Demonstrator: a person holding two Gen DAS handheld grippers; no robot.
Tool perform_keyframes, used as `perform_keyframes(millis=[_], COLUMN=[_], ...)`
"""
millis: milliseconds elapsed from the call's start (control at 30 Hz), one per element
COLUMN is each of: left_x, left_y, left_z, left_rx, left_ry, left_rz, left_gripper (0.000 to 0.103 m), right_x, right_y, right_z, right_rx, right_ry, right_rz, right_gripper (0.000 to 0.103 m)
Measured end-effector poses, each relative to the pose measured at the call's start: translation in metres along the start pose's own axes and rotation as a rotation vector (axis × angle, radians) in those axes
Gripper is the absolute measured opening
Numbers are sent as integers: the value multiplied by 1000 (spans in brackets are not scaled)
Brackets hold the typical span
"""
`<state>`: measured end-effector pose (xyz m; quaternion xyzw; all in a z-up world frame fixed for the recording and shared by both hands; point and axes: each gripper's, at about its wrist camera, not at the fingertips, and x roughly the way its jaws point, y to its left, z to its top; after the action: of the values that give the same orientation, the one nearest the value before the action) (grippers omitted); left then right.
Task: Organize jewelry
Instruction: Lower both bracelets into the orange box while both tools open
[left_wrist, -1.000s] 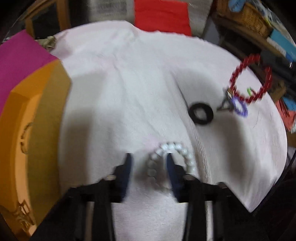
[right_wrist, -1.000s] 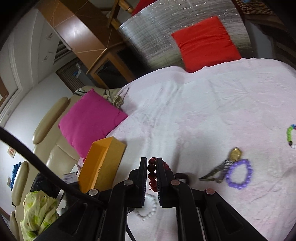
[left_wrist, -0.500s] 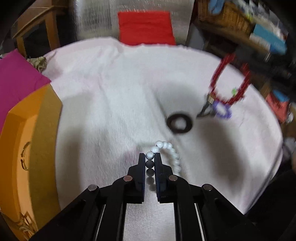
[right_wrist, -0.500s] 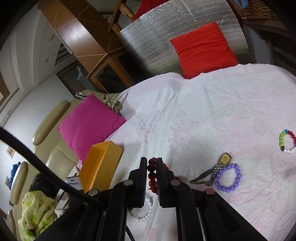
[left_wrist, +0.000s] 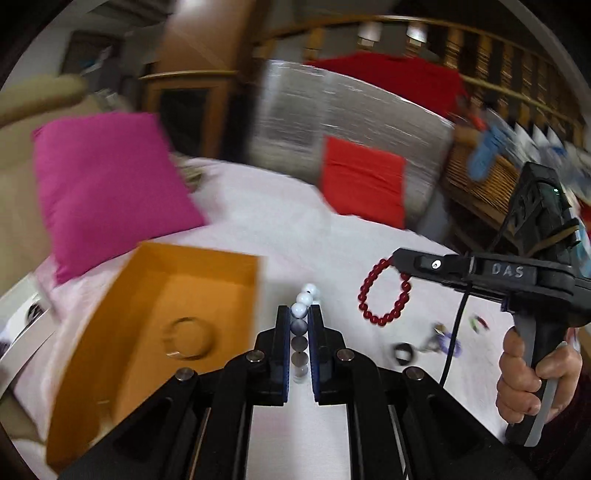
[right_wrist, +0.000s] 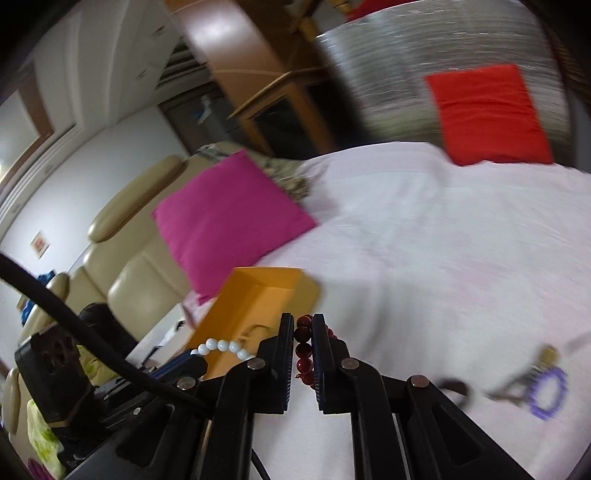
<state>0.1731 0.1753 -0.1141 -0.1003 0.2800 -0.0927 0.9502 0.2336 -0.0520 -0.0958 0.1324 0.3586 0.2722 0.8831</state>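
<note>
Beads look light, slippery: left gripper (left_wrist: 298, 319) pinches white bracelet (left_wrist: 303, 308), right gripper (right_wrist: 303, 328) pinches red bracelet (right_wrist: 303, 345), each gripped on 1 bead strand.

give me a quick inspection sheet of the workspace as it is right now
surface: white cloth over the table.
job's things: white bead bracelet and red bead bracelet both lifted; orange box holds a ring-shaped piece; purple bracelet, watch, black ring lie on the cloth.
clutter: nothing seen.
grippers: left gripper shut on the white bracelet; right gripper shut on the red one.
cables: black cable hangs from the right gripper.
surroundings: pink cushion, red cushion.
</note>
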Motion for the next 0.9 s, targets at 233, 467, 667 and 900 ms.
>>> perform_keyframes(millis=[233, 467, 667, 900], left_x=[30, 72, 85, 78], left_y=[83, 102, 100, 82], left_z=[-14, -27, -29, -25], left_rx=[-162, -199, -182, -85], left_ry=[151, 294, 343, 300], left_rz=[181, 283, 359, 459], left_gripper=[9, 9, 10, 44], right_x=[99, 202, 243, 220], right_y=[62, 85, 84, 67], right_z=[26, 29, 21, 29], right_rx=[-32, -19, -69, -56], right_ry=[101, 209, 266, 261], right_rz=[72, 22, -96, -148], right_gripper=[11, 11, 11, 53])
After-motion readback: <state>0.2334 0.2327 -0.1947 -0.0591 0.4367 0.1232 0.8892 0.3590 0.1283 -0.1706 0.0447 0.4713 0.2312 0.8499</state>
